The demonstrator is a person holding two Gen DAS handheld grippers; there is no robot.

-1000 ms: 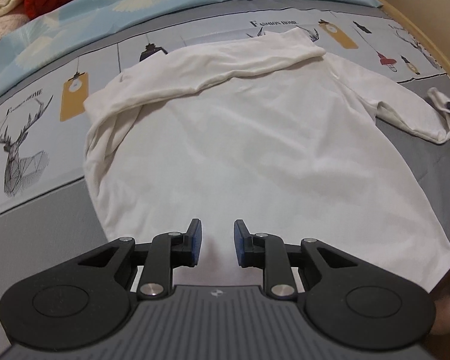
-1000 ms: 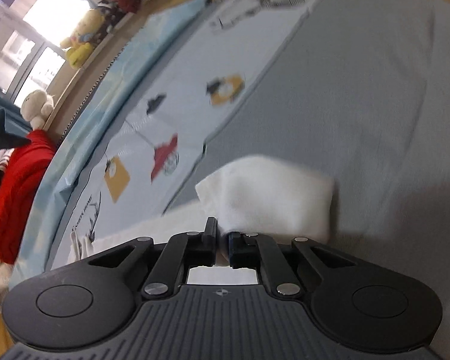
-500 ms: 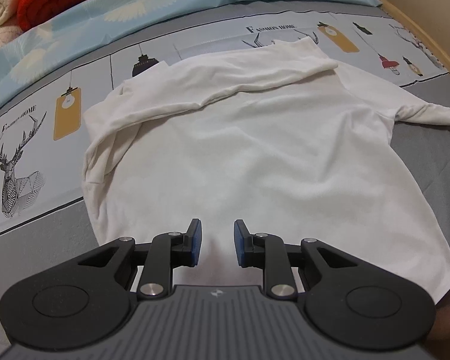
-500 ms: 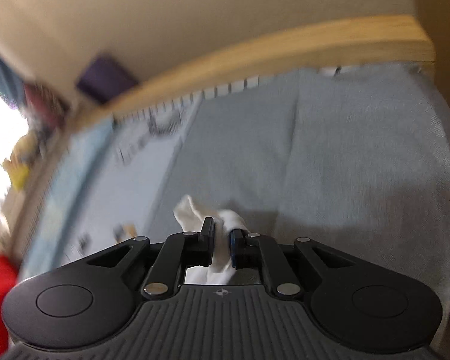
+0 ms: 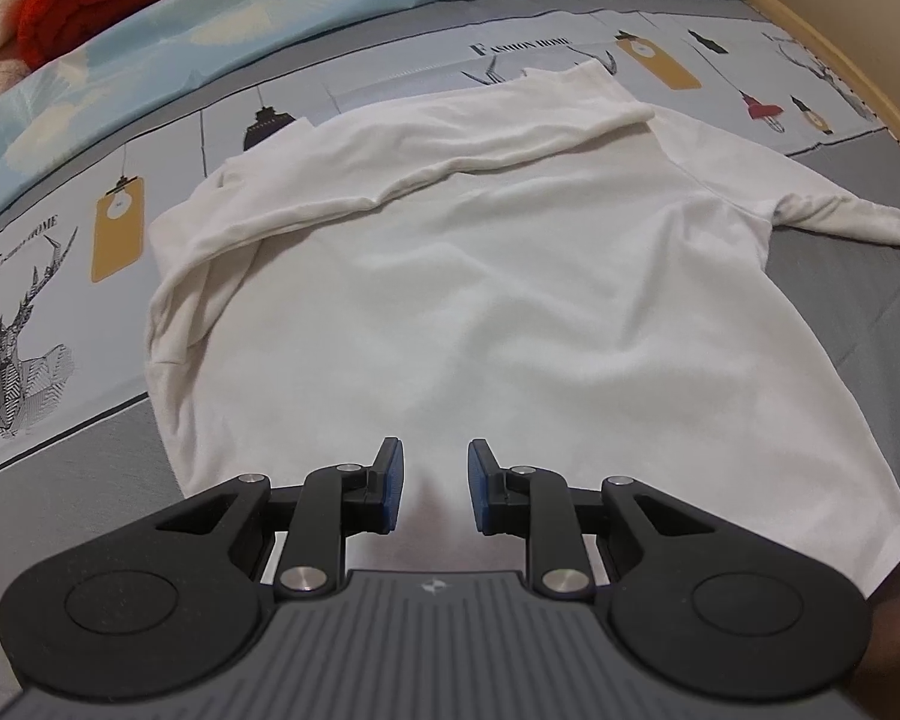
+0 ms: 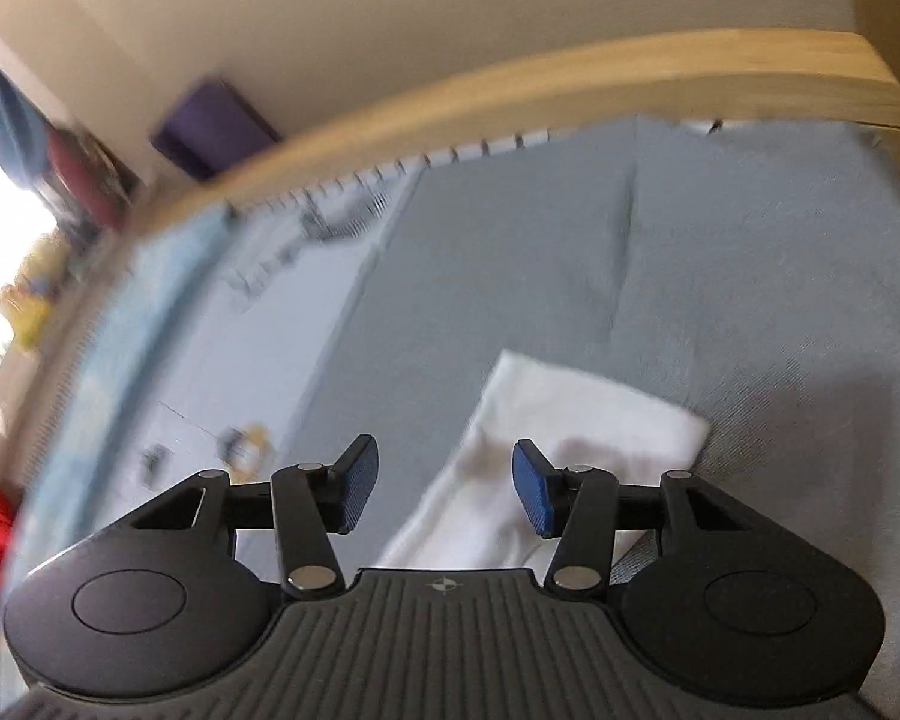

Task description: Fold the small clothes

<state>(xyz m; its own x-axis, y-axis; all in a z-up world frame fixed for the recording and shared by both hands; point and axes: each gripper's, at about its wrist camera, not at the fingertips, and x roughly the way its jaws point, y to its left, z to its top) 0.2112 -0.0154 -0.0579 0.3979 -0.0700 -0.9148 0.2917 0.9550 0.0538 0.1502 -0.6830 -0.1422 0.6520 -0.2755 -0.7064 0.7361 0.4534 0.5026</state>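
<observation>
**Sleeve laid out as white shirt is spread on a bed for folding**

A white shirt (image 5: 468, 276) lies flat on the patterned bedsheet (image 5: 48, 276), one sleeve already folded across its chest. The left gripper (image 5: 429, 483) hovers over the hem near the bed's front edge, jaws narrow and empty. The right gripper (image 6: 444, 483), jaws opening, lets the other sleeve (image 6: 546, 450) rest on the grey sheet toward the wooden bed rail (image 6: 570, 84). Next, probably, that sleeve needs re-gripping and folding inward.
</observation>
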